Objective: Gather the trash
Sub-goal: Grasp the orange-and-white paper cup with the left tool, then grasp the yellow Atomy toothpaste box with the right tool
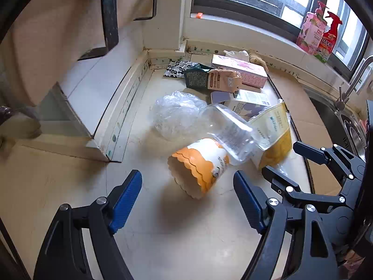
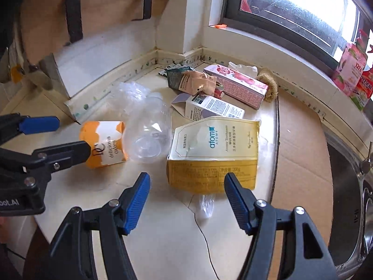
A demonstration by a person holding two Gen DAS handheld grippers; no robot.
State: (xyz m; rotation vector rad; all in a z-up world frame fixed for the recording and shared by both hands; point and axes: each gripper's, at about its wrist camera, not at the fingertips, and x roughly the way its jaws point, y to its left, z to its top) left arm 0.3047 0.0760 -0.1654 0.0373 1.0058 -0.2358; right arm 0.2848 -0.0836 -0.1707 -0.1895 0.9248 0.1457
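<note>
Trash lies strewn on a pale kitchen counter (image 1: 163,228). An orange-and-white paper cup (image 1: 200,163) (image 2: 105,144) lies on its side, just beyond the tips of my open left gripper (image 1: 187,177) (image 2: 72,135). A clear plastic bottle (image 1: 228,130) (image 2: 149,137) rests against the cup, with a crumpled clear bag (image 1: 177,114) behind it. A flattened yellow-and-white toothpaste pouch (image 2: 214,149) (image 1: 275,135) lies right in front of my right gripper (image 2: 187,177) (image 1: 279,157), whose jaws stand open near its lower edge. Nothing is held.
Farther back lie a white carton (image 2: 209,107), a crumpled brown-and-teal packet (image 2: 186,81), a pink box (image 2: 240,86) and a tissue (image 2: 242,67). A cardboard sheet (image 2: 300,144) covers the counter at right, beside a steel sink (image 2: 349,198). Spray bottles (image 1: 319,32) stand on the window sill.
</note>
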